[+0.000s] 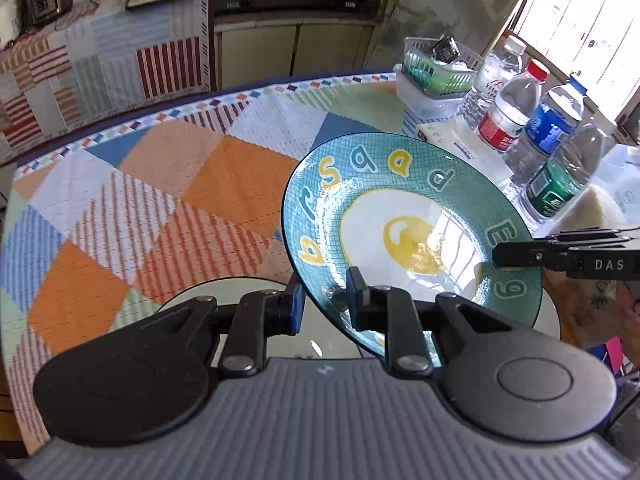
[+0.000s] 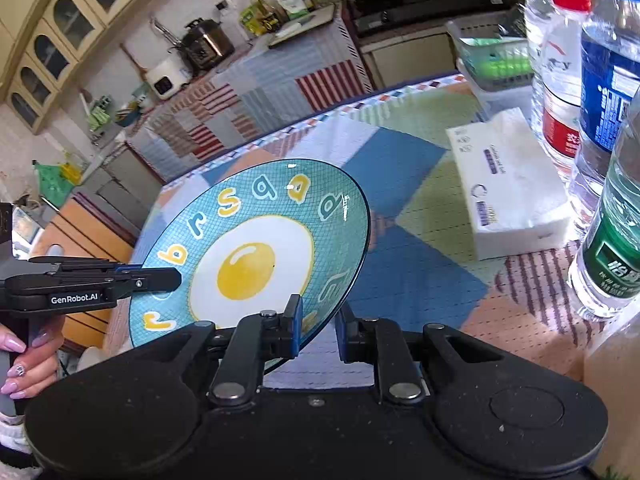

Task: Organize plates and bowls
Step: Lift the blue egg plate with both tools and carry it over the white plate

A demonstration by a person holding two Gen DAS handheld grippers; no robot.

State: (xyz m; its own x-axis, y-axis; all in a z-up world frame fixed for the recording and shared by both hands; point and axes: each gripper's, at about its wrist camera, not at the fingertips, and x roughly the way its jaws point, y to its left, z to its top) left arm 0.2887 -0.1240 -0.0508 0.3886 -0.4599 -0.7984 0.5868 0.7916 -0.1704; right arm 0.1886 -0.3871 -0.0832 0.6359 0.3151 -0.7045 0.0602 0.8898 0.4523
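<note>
A teal plate [image 1: 400, 216] [image 2: 248, 256] with a fried-egg picture and letters around its rim hangs tilted above the table, held from two sides. My left gripper [image 1: 325, 302] is shut on its near rim; in the right wrist view that gripper [image 2: 176, 278] pinches the plate's left edge. My right gripper [image 2: 320, 326] is shut on the rim too, and shows in the left wrist view [image 1: 498, 254] clamped on the right edge. Below the plate lies a round white dish [image 1: 240, 292], mostly hidden.
Several water bottles [image 1: 552, 128] [image 2: 608, 240] stand at the table's right side, beside a white tissue pack [image 2: 512, 184] and a plastic basket [image 1: 436, 68]. A patchwork cloth [image 1: 160, 200] covers the table. A person's hand [image 2: 28, 356] grips the left handle.
</note>
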